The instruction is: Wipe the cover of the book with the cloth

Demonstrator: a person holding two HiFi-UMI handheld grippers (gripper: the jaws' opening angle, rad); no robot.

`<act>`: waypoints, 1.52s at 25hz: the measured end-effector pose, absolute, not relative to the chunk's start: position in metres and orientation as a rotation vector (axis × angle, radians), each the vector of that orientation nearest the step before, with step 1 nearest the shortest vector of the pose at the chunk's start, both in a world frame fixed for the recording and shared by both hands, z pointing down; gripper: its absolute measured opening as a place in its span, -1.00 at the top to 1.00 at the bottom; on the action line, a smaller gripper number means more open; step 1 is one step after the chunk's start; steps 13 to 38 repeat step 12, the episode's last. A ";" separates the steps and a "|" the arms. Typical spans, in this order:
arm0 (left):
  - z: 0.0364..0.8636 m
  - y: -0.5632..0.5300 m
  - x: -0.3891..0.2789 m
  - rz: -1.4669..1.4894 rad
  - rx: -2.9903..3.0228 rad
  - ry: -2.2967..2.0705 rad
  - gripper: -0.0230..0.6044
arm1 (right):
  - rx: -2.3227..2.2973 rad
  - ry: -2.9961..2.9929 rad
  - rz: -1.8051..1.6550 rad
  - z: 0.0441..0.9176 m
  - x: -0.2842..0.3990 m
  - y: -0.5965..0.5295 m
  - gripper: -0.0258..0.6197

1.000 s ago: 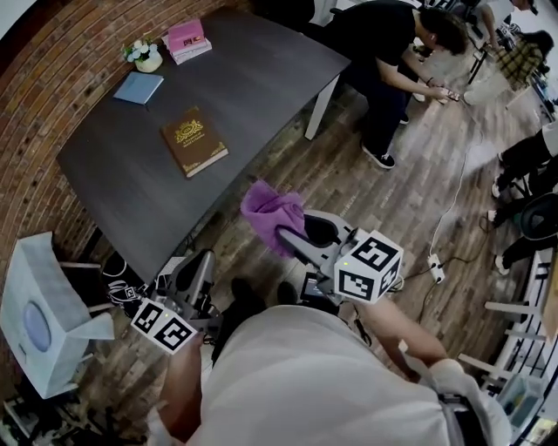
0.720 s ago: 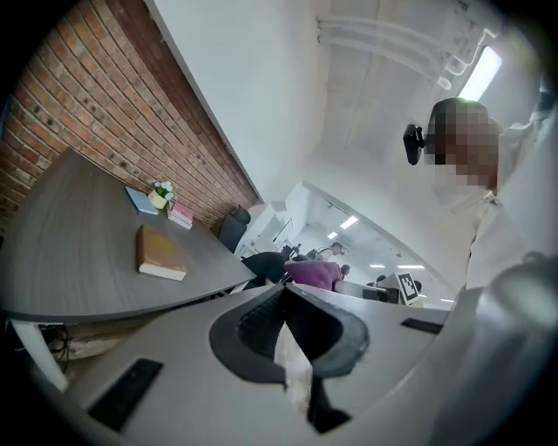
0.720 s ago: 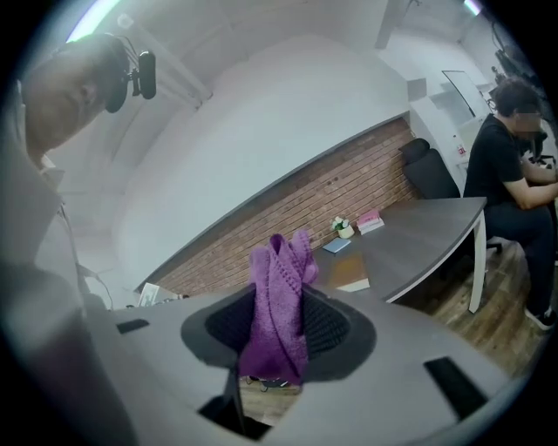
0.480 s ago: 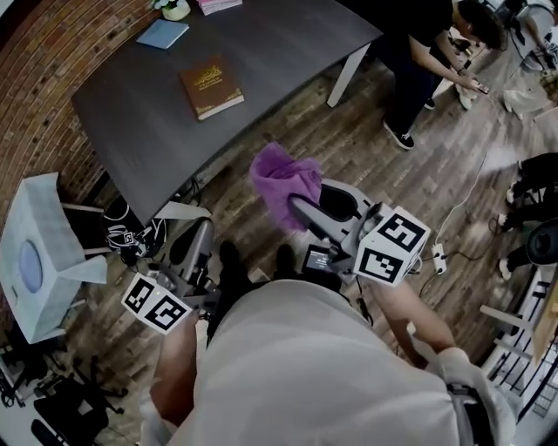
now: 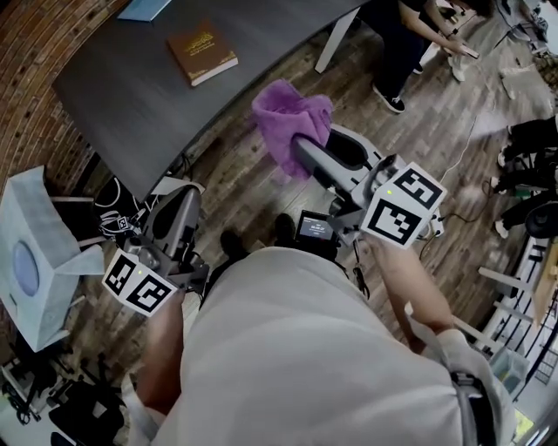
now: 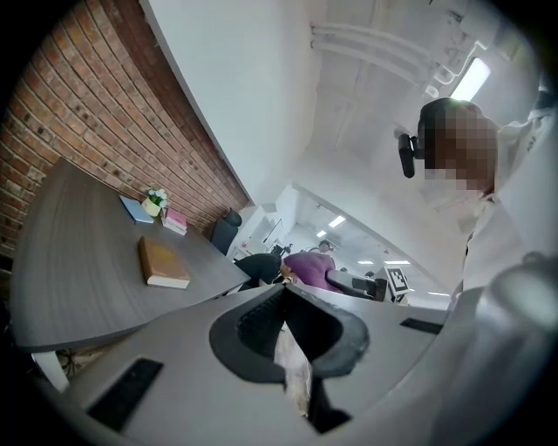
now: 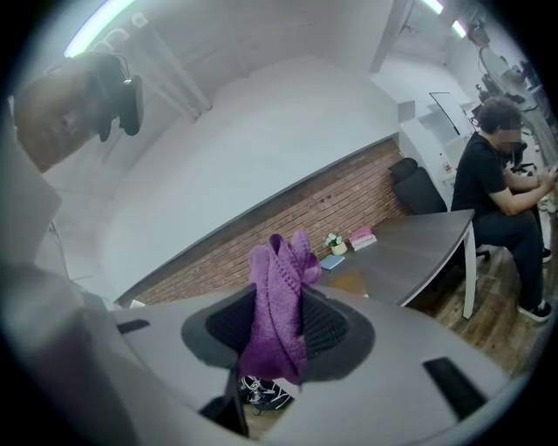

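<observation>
The brown book (image 5: 202, 52) with a gold emblem lies flat on the dark grey table (image 5: 131, 96), well ahead of both grippers. My right gripper (image 5: 301, 146) is shut on a bunched purple cloth (image 5: 292, 118), held over the wooden floor near the table's edge. The right gripper view shows the cloth (image 7: 277, 300) pinched between the pads and sticking up past them. My left gripper (image 5: 185, 196) hangs low at the left, shut with nothing in it. In the left gripper view the book (image 6: 163, 263) lies ahead on the table and the jaws (image 6: 283, 292) meet.
A blue booklet (image 5: 144, 9) lies at the table's far end, with pink books (image 7: 362, 237) and a small flower pot (image 7: 336, 244) beyond. A person (image 5: 401, 35) sits by the table leg. A white box (image 5: 30, 261) and a black bag (image 5: 118, 218) stand left.
The table and book have slid up and away in the head view. The right gripper with the cloth has lifted a little toward the table's edge. Both grips are unchanged.
</observation>
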State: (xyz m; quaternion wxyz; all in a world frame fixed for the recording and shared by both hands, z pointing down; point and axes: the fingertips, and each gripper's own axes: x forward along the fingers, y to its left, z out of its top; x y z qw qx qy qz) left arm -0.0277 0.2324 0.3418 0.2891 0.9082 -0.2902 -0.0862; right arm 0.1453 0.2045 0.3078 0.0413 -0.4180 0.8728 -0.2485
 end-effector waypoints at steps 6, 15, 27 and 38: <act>0.338 0.227 -0.037 -0.227 2.457 -0.714 0.90 | -1.354 2.636 -0.738 0.307 0.138 0.206 0.48; 0.338 0.233 -0.041 -0.228 2.459 -0.668 0.90 | -1.400 2.612 -0.755 0.309 0.134 0.216 0.49; 0.338 0.233 -0.041 -0.228 2.459 -0.668 0.90 | -1.400 2.612 -0.755 0.309 0.134 0.216 0.49; 0.338 0.233 -0.041 -0.228 2.459 -0.668 0.90 | -1.400 2.612 -0.755 0.309 0.134 0.216 0.49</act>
